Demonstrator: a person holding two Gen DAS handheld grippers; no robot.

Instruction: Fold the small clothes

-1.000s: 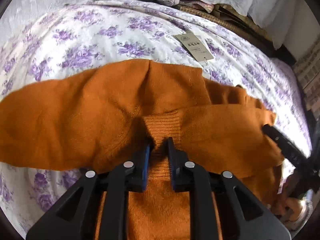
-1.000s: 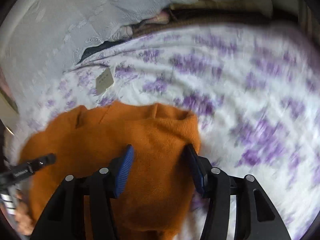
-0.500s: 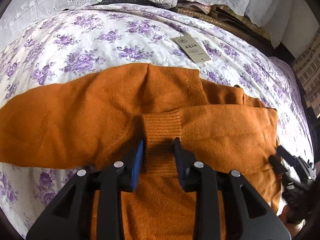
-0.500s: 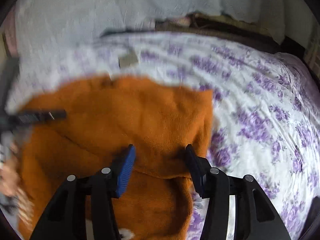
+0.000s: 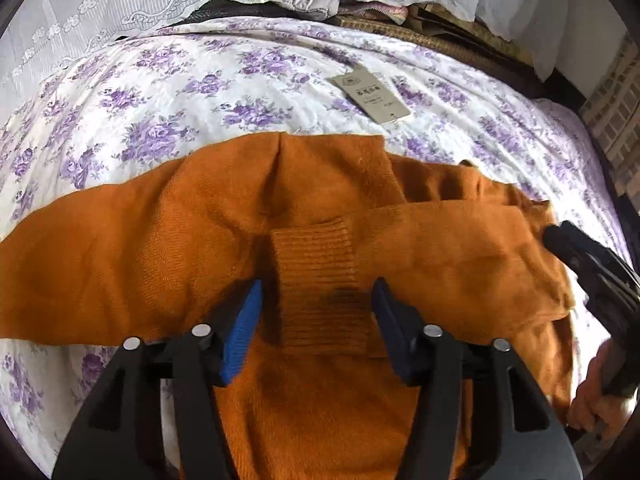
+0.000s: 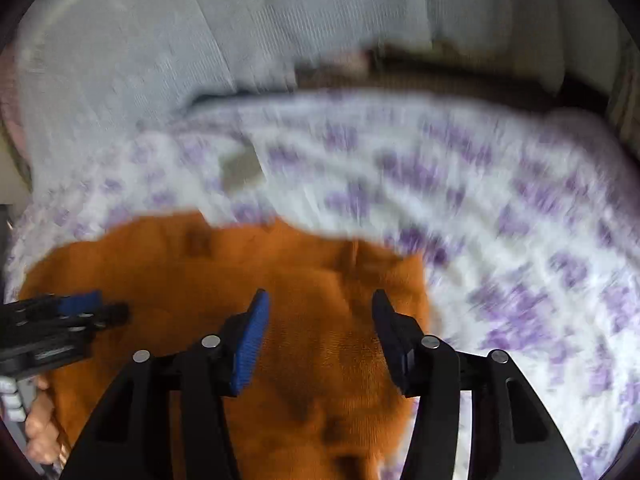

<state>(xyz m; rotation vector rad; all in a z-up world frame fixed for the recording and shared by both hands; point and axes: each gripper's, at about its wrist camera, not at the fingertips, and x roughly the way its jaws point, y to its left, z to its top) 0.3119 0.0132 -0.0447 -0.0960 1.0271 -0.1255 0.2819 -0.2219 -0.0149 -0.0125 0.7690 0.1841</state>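
The orange sweater (image 5: 168,248) lies flat on the floral bedsheet (image 5: 168,92), one sleeve folded across its middle w/ the ribbed cuff (image 5: 320,280) on top. The left gripper (image 5: 318,300) is wide open, fingers on both sides of the cuff, holding nothing. The right gripper (image 6: 320,312) is wide open too, above the sweater's right part, near its edge; nothing between the pads. The right wrist view is blurred. A paper tag (image 5: 370,94) rests on the sheet just beyond the sweater.

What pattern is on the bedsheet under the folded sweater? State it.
Purple flower sprays on a white quilted bedsheet, sharpest in the left wrist view; the right wrist view is blurred.
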